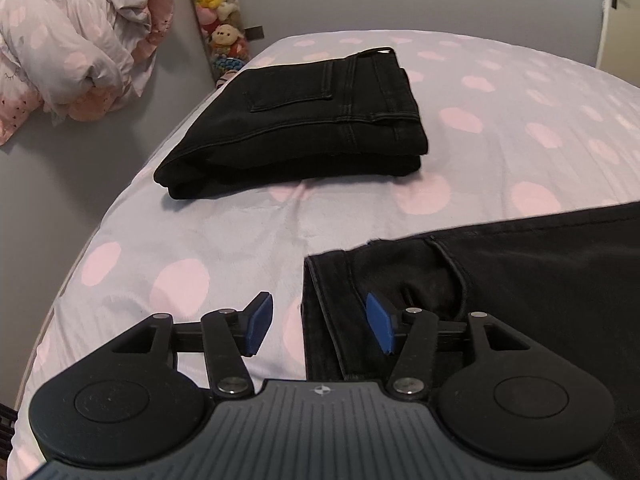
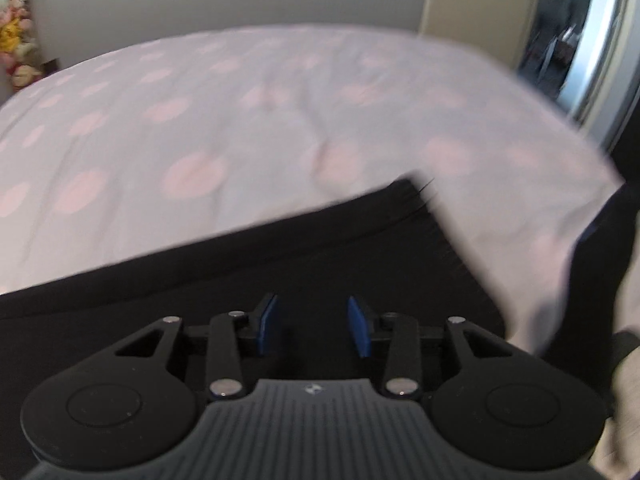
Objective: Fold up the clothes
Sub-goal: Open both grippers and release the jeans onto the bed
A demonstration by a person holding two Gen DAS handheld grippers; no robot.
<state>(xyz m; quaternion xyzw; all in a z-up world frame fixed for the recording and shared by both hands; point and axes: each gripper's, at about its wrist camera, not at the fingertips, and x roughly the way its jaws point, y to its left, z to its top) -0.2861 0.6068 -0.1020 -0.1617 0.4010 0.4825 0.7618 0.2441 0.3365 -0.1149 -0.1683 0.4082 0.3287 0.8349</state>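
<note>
Both claws sit wide and hold nothing: my left gripper straddles the waistband corner of the unfolded black jeans — my right gripper hovers over their dark cloth, blurred. Past them lies the spotted bedsheet, then a folded pair of black jeans, and furthest off, plush toys.

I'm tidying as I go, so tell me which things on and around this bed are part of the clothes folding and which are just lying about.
Part of the folding:
- folded black jeans
- unfolded black trousers, near edge of the bed
- left gripper, open over their waistband corner
- right gripper, open over them

Lying about:
- crumpled duvet
- plush toys
- spotted bedsheet
</note>
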